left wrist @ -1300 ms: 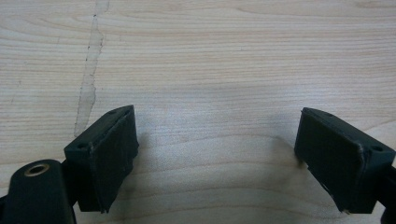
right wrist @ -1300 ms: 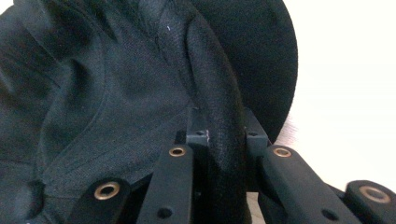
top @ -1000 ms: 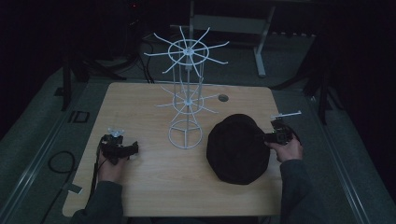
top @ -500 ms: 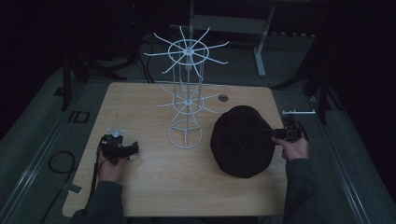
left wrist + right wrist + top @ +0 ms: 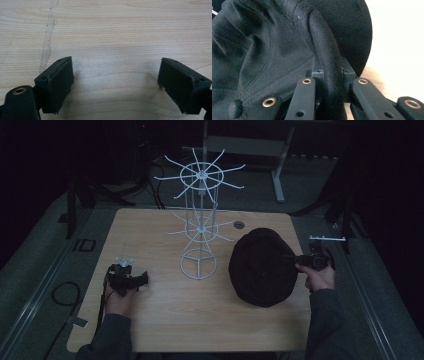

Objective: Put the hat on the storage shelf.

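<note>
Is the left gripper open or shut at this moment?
Open. The left gripper has its two black jaws standing wide apart over the bare light wooden table, nothing between them.

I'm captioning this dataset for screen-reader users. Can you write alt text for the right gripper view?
A black fabric cap has a fold of its edge pinched between the two black jaws of the right claw. Pale wooden table shows at lower right.

A light wooden table with rounded corners (image 5: 150,230) stands in a dim room on grey carpeted floor (image 5: 35,285). Beyond the table's far edge a grey metal desk frame (image 5: 280,175) rises into darkness. Left of the table, a black coiled cable (image 5: 62,292) lies on the floor.
</note>
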`<act>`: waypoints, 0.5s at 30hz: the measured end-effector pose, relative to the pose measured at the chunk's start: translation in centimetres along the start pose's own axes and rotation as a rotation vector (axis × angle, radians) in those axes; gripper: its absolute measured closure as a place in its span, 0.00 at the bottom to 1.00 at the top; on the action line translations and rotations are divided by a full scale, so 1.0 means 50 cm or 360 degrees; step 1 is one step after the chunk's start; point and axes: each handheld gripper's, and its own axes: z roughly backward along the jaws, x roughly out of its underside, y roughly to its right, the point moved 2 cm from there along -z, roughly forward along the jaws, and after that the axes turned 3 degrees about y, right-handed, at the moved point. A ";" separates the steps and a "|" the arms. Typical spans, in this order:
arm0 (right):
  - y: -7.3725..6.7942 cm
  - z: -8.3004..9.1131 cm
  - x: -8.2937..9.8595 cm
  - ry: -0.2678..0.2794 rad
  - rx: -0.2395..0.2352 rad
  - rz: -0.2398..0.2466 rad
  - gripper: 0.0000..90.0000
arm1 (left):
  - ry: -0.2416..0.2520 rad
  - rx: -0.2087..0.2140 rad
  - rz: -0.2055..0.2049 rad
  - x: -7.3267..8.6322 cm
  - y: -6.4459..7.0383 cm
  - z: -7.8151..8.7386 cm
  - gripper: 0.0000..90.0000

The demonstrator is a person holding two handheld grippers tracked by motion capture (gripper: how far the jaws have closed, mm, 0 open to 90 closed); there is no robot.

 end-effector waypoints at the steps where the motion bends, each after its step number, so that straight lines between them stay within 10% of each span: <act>1: -0.002 0.003 -0.003 0.0005 -0.0002 -0.0003 0.88 | 0.0000 0.0001 0.0001 0.000 0.000 0.000 0.16; 15: -0.024 0.038 -0.032 0.0040 -0.0016 0.0023 0.88 | -0.0002 0.0000 0.0000 0.000 0.000 0.000 0.16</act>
